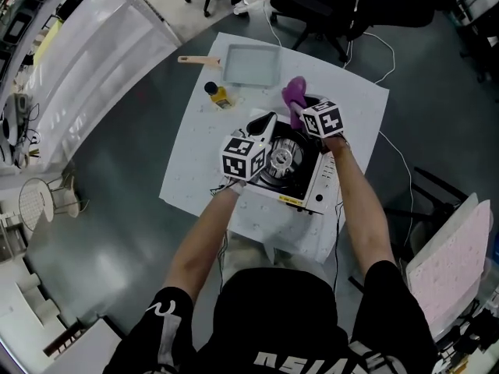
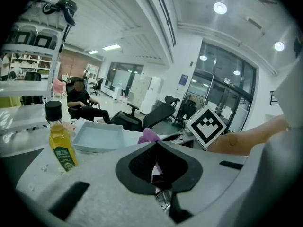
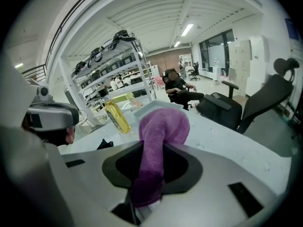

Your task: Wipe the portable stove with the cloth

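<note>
Cloth [image 3: 161, 136] clamped firmly in the right gripper [image 1: 299, 117] at the stove's [image 1: 302, 181] far edge, while the left gripper [image 2: 155, 146] hovers beside it, jaws closed together on nothing.

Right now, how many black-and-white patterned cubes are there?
2 cubes: the left cube over the portable stove, the right cube beside the purple cloth. None looks hidden.
</note>
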`<state>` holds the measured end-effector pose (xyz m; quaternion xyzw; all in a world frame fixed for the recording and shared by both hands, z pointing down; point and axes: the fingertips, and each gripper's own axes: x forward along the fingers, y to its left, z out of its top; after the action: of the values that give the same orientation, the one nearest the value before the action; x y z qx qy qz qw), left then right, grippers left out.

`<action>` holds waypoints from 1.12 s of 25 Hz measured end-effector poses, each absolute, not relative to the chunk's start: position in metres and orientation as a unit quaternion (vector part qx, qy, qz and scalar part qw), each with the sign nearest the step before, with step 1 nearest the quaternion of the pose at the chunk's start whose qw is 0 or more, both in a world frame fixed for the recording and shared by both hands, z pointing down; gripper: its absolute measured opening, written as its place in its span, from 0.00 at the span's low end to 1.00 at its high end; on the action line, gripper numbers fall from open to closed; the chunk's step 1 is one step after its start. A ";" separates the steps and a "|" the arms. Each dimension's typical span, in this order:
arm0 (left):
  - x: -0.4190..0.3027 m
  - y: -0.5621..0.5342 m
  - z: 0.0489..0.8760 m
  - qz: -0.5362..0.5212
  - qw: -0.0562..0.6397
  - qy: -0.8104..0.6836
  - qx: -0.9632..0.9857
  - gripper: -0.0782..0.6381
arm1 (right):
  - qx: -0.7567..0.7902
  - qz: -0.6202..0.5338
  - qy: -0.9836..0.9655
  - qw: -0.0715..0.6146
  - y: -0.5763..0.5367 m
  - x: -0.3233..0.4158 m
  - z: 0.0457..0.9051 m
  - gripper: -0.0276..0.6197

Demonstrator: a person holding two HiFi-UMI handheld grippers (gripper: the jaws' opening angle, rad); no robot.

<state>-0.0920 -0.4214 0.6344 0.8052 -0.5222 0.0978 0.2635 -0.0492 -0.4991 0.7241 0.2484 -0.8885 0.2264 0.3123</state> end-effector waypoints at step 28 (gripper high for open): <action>0.029 -0.406 0.619 0.116 0.242 -0.471 0.840 0.12 | 0.351 0.250 -0.853 0.293 -0.488 0.132 0.719 0.19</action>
<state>0.0289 -0.4058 0.6194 0.8405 -0.4707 0.1164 0.2419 0.1319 -0.4879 0.7191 0.3511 -0.8534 0.2498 0.2933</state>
